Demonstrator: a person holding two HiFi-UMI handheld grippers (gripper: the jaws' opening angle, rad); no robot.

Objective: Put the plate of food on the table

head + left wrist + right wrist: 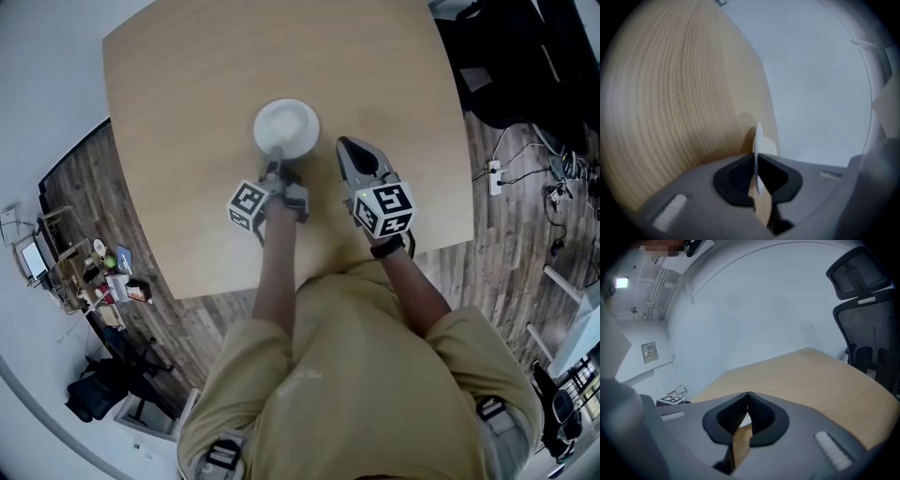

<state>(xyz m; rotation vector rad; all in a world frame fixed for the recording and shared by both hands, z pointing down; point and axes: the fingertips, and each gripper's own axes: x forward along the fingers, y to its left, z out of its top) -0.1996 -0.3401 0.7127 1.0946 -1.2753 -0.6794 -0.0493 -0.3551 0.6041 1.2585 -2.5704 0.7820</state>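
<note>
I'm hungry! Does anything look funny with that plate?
The white plate looks bare: no food shows on it. The left gripper pinches its near rim. Nothing looks spilled or broken.

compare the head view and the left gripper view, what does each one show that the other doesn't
Only the head view: the plate as a full white disc, the right gripper beside it, the person's forearms and the wood floor around the table. Only the left gripper view: the plate's thin rim seen edge-on, pinched between that gripper's shut jaws. Both: the plate, the wooden table and the left gripper.
</note>
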